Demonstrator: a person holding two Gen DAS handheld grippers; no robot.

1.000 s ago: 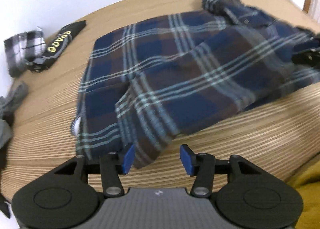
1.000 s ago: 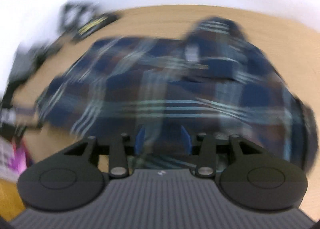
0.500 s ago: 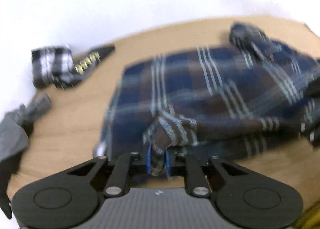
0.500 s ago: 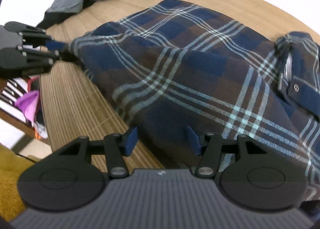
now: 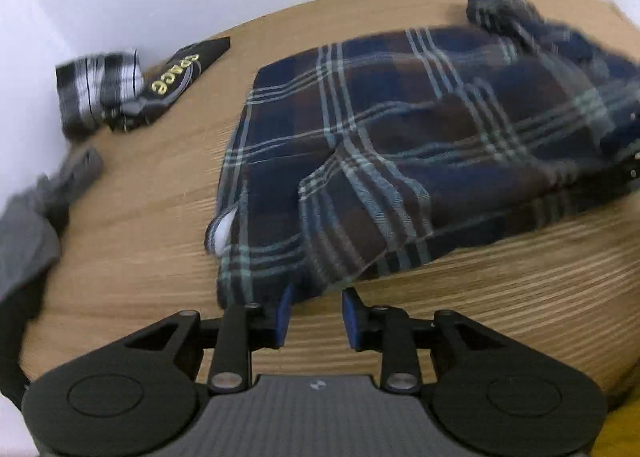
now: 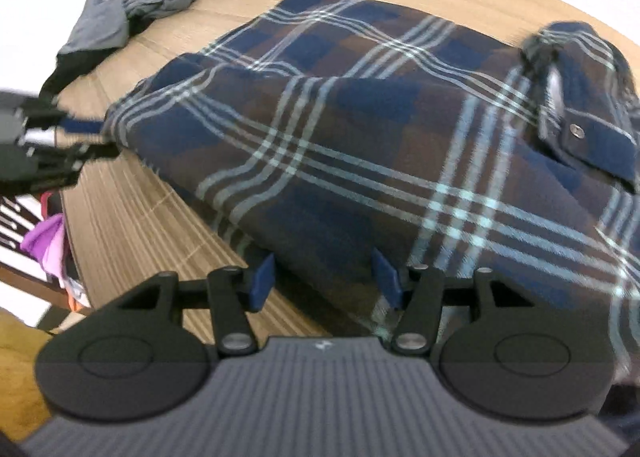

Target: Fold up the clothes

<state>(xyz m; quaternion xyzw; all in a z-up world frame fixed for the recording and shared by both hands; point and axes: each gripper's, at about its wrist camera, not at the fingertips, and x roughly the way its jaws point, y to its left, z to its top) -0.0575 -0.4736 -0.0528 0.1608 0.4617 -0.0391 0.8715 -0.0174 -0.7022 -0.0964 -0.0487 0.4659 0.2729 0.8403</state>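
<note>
- Grey garment (image 5: pixel 24 225): lies crumpled at the far left edge of the worktop (image 5: pixel 132 217), apart from the shirt.
- Black-and-white checked cloth (image 5: pixel 98 91): sits near the wall, touching a black item printed "SPACE" (image 5: pixel 176 75).
- Left gripper (image 5: pixel 314 315): points steeply down toward the worktop at the near corner of the shirt. Its jaws are opening; only bare wood shows between the blue pads (image 5: pixel 283 313). The left pad stands just beside the shirt hem; contact cannot be determined. In the right wrist view this gripper (image 6: pixel 86 141) appears blurred at the left, at the shirt's corner.
- Plaid shirt (image 5: pixel 400 161): navy and brown with pale stripes, lies spread across the middle of the worktop. One corner flap is folded over the body. The collar end is bunched at the far right.
- Right gripper (image 6: pixel 324 277): angled steeply down over the shirt's near edge. Its jaws stand apart, with a fold of plaid cloth between the pads (image 6: pixel 386 277). The pads do not visibly press on it.
- Cuff with snap button (image 6: pixel 576 131): rests on the shirt at the right, beside the collar.
</note>
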